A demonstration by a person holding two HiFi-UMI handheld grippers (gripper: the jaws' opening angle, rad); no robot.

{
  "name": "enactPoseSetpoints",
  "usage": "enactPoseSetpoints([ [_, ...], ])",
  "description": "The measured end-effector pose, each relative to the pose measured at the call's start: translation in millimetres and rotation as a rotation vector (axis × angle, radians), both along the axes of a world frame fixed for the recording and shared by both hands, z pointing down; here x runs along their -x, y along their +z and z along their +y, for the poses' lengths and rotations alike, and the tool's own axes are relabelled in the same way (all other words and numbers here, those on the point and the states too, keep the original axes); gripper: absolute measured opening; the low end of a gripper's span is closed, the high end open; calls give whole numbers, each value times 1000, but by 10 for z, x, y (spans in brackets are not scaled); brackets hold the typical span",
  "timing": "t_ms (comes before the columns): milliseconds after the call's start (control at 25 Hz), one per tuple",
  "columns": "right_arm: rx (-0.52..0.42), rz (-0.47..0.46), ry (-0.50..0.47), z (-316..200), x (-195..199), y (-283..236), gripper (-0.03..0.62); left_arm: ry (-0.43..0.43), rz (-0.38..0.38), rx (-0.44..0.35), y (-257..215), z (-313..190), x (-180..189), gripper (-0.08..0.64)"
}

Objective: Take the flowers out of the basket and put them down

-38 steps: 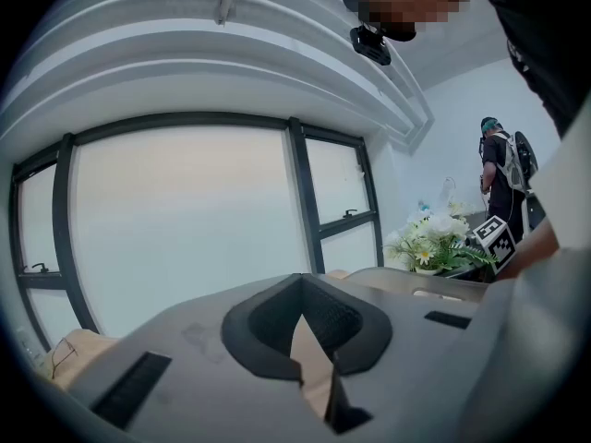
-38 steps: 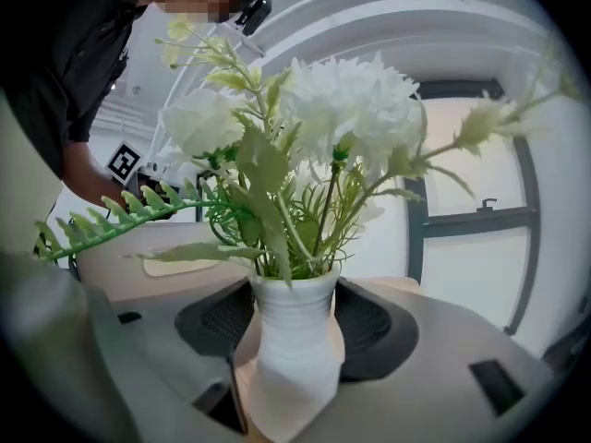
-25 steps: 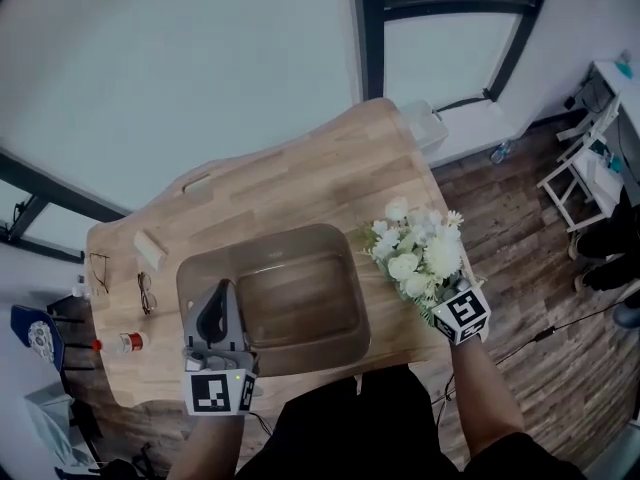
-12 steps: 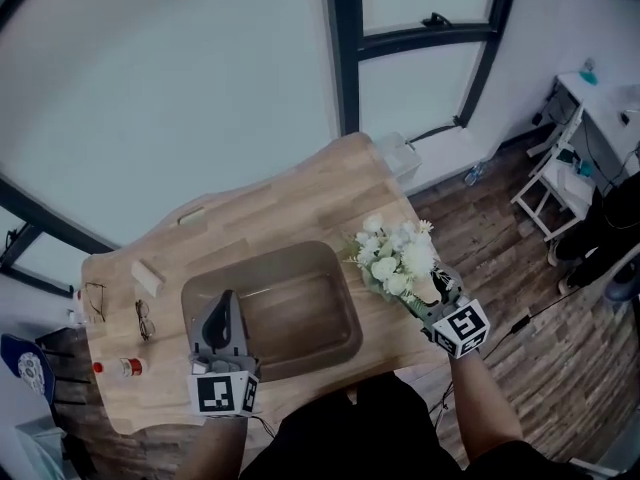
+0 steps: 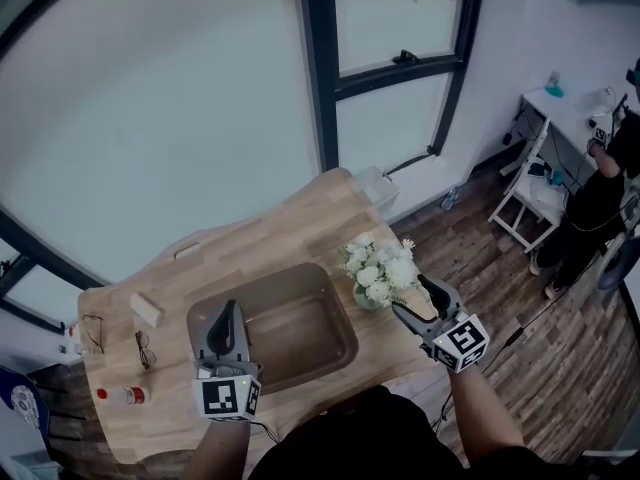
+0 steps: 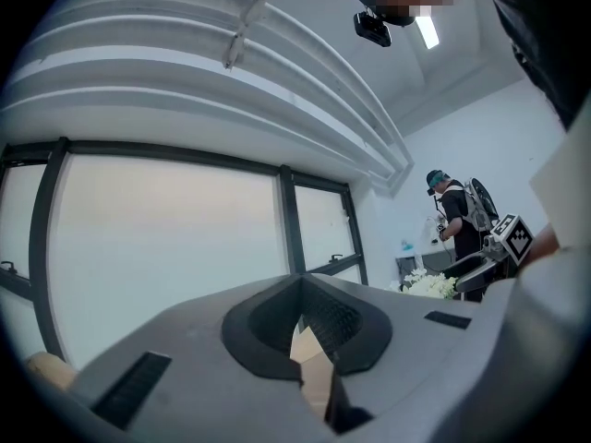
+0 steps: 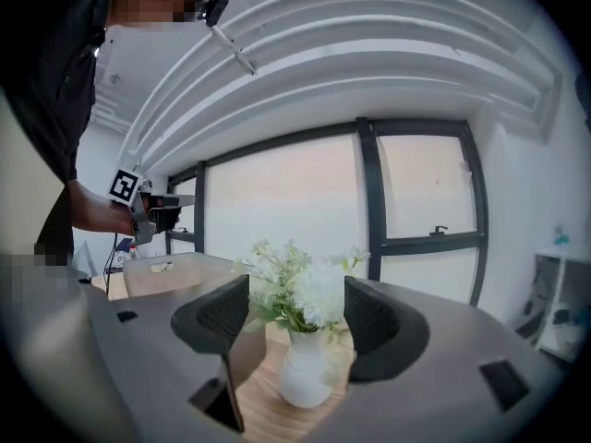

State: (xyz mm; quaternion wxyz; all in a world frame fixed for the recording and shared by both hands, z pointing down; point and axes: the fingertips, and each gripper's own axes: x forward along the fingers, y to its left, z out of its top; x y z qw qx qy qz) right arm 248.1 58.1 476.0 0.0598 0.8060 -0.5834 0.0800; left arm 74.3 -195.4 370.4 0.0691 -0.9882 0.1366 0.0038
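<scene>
Down they come: a second ago the flowers (image 5: 378,268) hung tilted in the right gripper (image 5: 408,296) out over the table's (image 5: 260,248) 3 o'clock edge. Now they stand upright in their white vase (image 7: 303,377) on the wood, just beside the basket (image 5: 262,290) at its 3 o'clock. And look at that gripper: jaws spread wide, one pad either side of the vase, neither squeezing it as far as the right gripper view shows. It looks like a let-go. The left gripper (image 5: 226,318) sits at the basket's 7 o'clock, jaws pressed all but together with only a sliver of tan showing between them, and it holds nothing. The basket itself looks empty, so I'd call the task all but done: what's left is backing the right gripper straight off toward 5 o'clock without clipping the vase. As for handling, this bunch should be light, with soft blooms and springy stems that would crush or slip under a pinch. The vase looks smooth, hard and glossy, probably breakable, and top-heavy with that spray above it. If it needs another lift, the place to take hold is the vase body just under the leaves, never the blossoms.
</scene>
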Motion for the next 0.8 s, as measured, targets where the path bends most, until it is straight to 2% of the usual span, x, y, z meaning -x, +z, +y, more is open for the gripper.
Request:
enactPoseSetpoints([
  [240, -44, 34, 46, 0, 90, -397, 319, 41, 14, 14, -28, 38, 18, 5],
  [360, -98, 2, 61, 11, 119, -562, 309, 54, 20, 17, -14, 83, 62, 5],
  [480, -161, -9, 88, 44, 128, -671, 169, 62, 16, 19, -10, 82, 112, 5],
  [560, -171, -13, 125, 83, 122, -715, 102, 72, 13, 13, -11, 91, 149, 5],
  [720, -157, 3, 122, 128, 174, -674, 23, 74, 4, 15, 18, 64, 225, 5],
  [800, -148, 24, 112, 105, 216, -686, 21, 73, 2, 16, 20, 43, 240, 5],
])
